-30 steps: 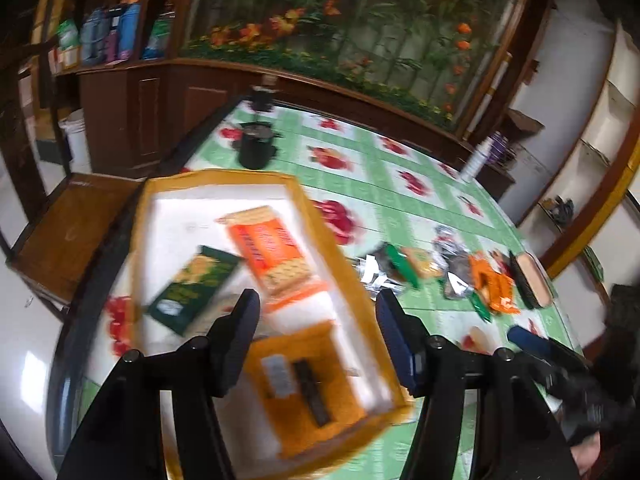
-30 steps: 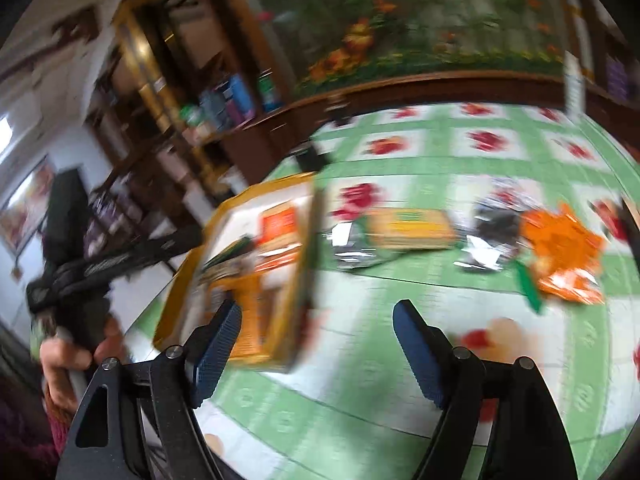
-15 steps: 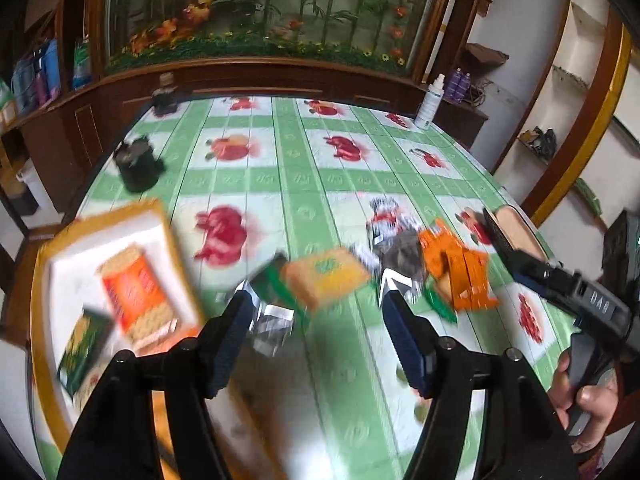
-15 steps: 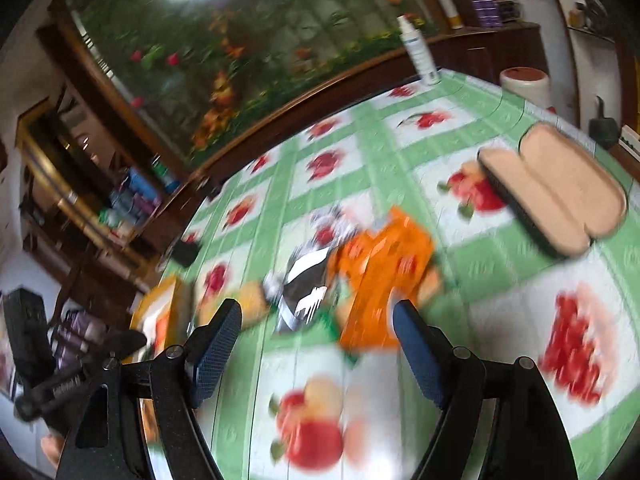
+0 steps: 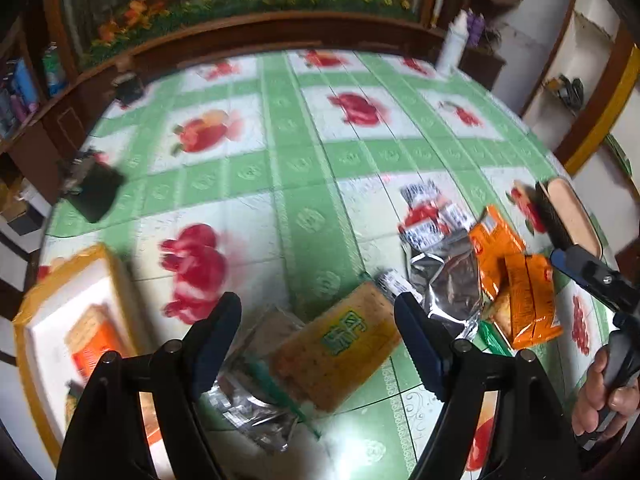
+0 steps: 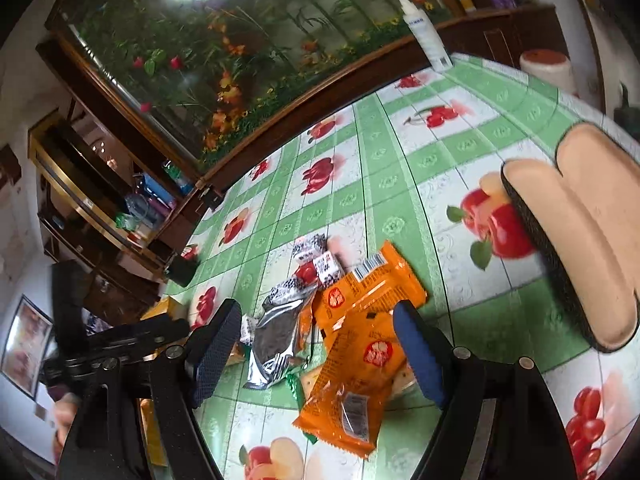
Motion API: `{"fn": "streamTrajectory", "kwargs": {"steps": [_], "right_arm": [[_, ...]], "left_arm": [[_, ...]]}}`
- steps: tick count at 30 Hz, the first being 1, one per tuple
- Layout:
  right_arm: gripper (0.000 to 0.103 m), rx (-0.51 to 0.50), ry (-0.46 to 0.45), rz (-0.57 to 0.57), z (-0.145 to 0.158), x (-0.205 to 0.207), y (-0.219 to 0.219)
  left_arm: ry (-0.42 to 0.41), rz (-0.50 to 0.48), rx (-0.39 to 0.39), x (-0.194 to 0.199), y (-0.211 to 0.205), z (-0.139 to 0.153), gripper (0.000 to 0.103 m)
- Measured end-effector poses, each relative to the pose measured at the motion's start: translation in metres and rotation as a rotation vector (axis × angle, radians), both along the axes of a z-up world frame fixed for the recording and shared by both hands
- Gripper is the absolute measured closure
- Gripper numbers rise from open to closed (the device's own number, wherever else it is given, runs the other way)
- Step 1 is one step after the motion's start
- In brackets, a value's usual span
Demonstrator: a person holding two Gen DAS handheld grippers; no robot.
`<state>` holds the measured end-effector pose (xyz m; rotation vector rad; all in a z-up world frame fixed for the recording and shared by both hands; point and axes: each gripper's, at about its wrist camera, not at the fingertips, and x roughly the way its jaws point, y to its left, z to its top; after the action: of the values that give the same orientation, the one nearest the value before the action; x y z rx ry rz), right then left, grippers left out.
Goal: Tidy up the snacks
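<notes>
Two grippers hang over a table (image 5: 312, 168) laid with a green-and-white fruit-print cloth, and both stand with their jaws spread wide and nothing between the pads. Between the fingers of the left gripper (image 5: 318, 340), and lying flat on the cloth under them, is a tan cracker packet (image 5: 340, 346) with green lettering; it sits nearer the right-hand finger, and a crumpled silver wrapper (image 5: 248, 396) lies just beside it toward the left-hand finger. The right gripper (image 6: 316, 354) is open above a pile of orange snack packets (image 6: 360, 344), the uppermost of which reaches in between its fingers, with a silver foil pouch (image 6: 278, 340) touching the pile on the left side. Small red, black and white wrapped sweets (image 6: 312, 266) lie just beyond the pile. The left wrist view alone shows the yellow-rimmed tray (image 5: 36, 308) at the table's left edge, with an orange biscuit packet (image 5: 94, 344) lying inside it on its white floor, and a dark cup (image 5: 94, 192) standing further back on the cloth. It also shows the hand (image 5: 604, 396) that holds the right gripper, low at the right edge. The right wrist view alone shows fully an open glasses case (image 6: 576, 240) with a tan lining, lying well apart from the snacks on the right, and a white spray bottle (image 6: 426, 36) upright at the far rim. Motion blur softens much of the left view, so the print on the wrappers there cannot be read.
</notes>
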<state>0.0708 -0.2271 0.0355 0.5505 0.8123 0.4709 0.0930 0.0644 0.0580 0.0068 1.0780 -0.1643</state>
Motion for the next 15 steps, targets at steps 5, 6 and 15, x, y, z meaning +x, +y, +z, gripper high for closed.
{"fn": "streamTrajectory", "kwargs": {"steps": [5,6,15], "right_arm": [[0.021,0.021,0.002,-0.003,-0.002,-0.003,-0.003],[0.021,0.02,0.007,-0.002,-0.003,-0.002,-0.003],[0.021,-0.021,0.026,-0.031,0.0,-0.003,-0.01]], "left_arm": [[0.058,-0.106,0.058,-0.003,-0.02,-0.015,0.023],[0.064,-0.129,0.083,-0.007,-0.025,-0.019,0.02],[-0.086,0.03,0.319,-0.048,-0.064,-0.033,0.056]]}}
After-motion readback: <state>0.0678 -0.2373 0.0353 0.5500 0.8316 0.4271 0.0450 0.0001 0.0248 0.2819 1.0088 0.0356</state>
